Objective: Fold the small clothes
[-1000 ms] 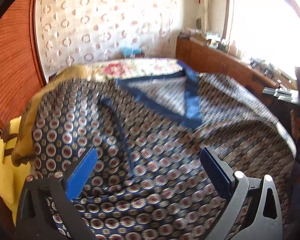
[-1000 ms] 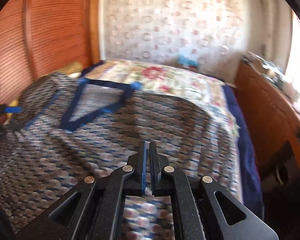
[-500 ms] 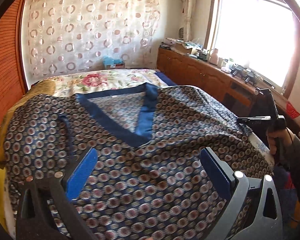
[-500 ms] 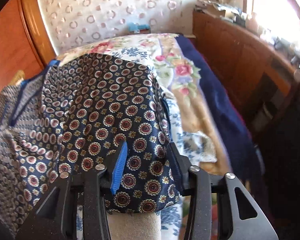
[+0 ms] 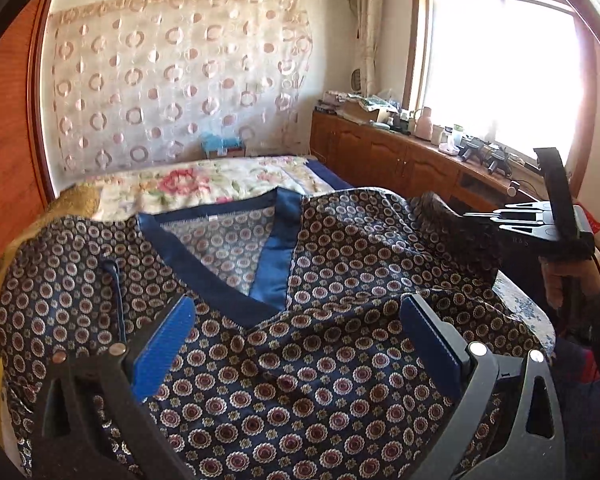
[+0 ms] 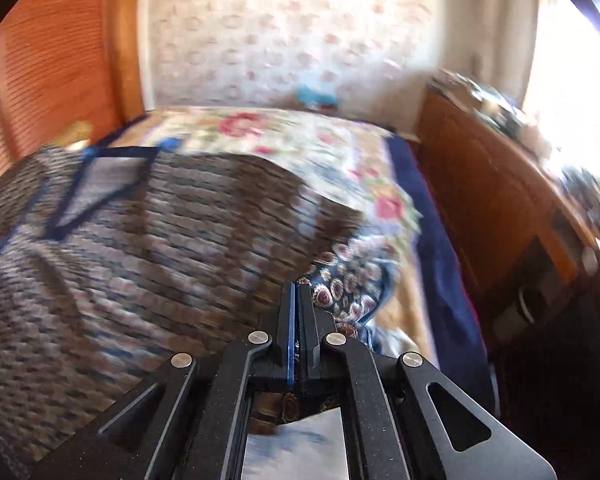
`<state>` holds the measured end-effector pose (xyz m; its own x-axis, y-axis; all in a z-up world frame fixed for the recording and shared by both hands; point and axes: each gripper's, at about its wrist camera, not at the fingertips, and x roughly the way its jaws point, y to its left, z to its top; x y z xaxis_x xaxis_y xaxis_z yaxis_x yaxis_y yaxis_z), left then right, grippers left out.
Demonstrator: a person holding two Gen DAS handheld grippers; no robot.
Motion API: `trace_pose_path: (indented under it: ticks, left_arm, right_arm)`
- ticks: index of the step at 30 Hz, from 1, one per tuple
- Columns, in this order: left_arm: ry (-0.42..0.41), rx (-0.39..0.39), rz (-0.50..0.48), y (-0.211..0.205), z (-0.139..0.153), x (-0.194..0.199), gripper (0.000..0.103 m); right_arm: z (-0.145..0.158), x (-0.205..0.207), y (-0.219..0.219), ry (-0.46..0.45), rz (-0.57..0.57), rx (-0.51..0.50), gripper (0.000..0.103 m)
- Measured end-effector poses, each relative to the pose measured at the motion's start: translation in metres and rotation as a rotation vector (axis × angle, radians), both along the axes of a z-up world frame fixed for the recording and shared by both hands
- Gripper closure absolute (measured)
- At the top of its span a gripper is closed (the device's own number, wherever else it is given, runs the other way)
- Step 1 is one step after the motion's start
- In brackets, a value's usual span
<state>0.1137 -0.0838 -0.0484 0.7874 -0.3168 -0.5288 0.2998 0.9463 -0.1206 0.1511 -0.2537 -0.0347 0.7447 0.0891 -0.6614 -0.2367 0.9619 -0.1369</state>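
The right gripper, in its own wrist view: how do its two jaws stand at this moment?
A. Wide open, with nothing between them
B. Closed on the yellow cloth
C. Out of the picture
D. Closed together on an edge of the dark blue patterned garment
D: the right gripper shows its blue pads pressed together, and a fold of the dark blue garment with round medallion print comes out at their tips.

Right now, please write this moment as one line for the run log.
stage: grasping for fold | left gripper: open, above patterned shirt | right gripper: shut on shirt edge | bed: shirt spread over it
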Motion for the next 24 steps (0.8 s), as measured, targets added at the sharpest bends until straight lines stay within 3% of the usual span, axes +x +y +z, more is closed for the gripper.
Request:
trace_pose_path:
  ticks: [5,9,10,12,13,19,24]
  left_arm:
    - [0.021,-0.03,-0.015,0.011,-0.002,-0.003,0.0]
    - [0.002,-0.002,-0.006,0.016,0.001,-0.012,0.0]
    - [0.002,0.006,-0.002,0.018,0.001,-0.014,0.0]
    - [0.002,0.014,0.001,0.02,0.001,-0.016,0.0]
    - [0.003,0.017,0.002,0.021,0.001,-0.017,0.0]
    - [0.014,0.007,0.004,0.03,-0.001,-0.021,0.0]
    - [0.025,0.008,0.008,0.034,-0.003,-0.021,0.0]
  right_arm:
    - [0.004,0.0,0.071,0.0,0.176,0.007,0.103]
    - [-0.004,-0.001,0.095,0.019,0.216,0.013,0.1]
    - [-0.003,-0.001,0.095,0.021,0.218,0.018,0.098]
    - [-0.002,-0.001,0.087,0.02,0.201,0.028,0.075]
    - [0.0,-0.001,0.079,0.012,0.181,0.031,0.071]
    - [-0.003,0.011,0.041,0.049,0.078,0.061,0.068]
    - [-0.023,0.046,0.027,0.155,0.005,0.152,0.068]
